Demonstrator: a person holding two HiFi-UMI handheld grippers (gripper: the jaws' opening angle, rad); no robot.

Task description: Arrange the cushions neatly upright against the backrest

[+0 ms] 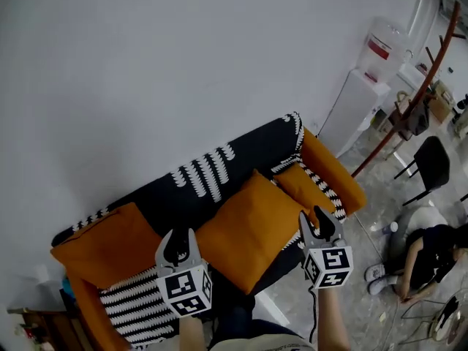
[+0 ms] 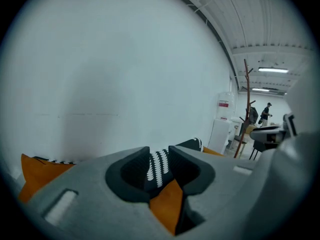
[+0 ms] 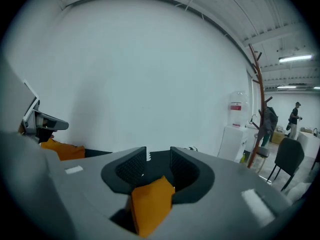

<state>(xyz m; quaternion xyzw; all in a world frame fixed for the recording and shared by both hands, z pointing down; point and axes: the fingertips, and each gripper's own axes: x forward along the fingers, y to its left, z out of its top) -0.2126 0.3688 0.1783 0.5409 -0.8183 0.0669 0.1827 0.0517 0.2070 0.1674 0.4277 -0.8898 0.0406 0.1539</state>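
Reaching both arms out toward the sofa (image 1: 338, 172), set against a plain white wall.

Holding the left hand-held gripper (image 1: 178, 243) over the seat's front edge, left of the middle, with jaws part-way apart on a fairly narrow gap and clamping nothing. Looking through that gap, in the left gripper view, at the dark backrest (image 1: 252, 148) with its white stripes and at an orange cushion corner below them.

Holding the right hand-held gripper (image 1: 319, 224) nearer the sofa's right end, just beside the right corner of the large orange cushion (image 1: 248, 229). Keeping its jaws part-way apart too, pads pressing on nothing. Showing only an orange corner low in the gap in the right gripper view.

Finding the large orange cushion in the middle of the seat, turned on a corner like a diamond and leaning back toward the backrest. Finding a smaller orange cushion (image 1: 301, 183) with black-and-white trim lying in the right back corner, beside the armrest. Finding a third orange cushion (image 1: 110, 243) at the left end, and a black-and-white striped cushion (image 1: 135, 309) lying in front of it at the front edge.

Noting, past the right end, a white water dispenser (image 1: 358, 112), a black chair (image 1: 431, 163) and a person (image 1: 428, 258) sitting on the floor.
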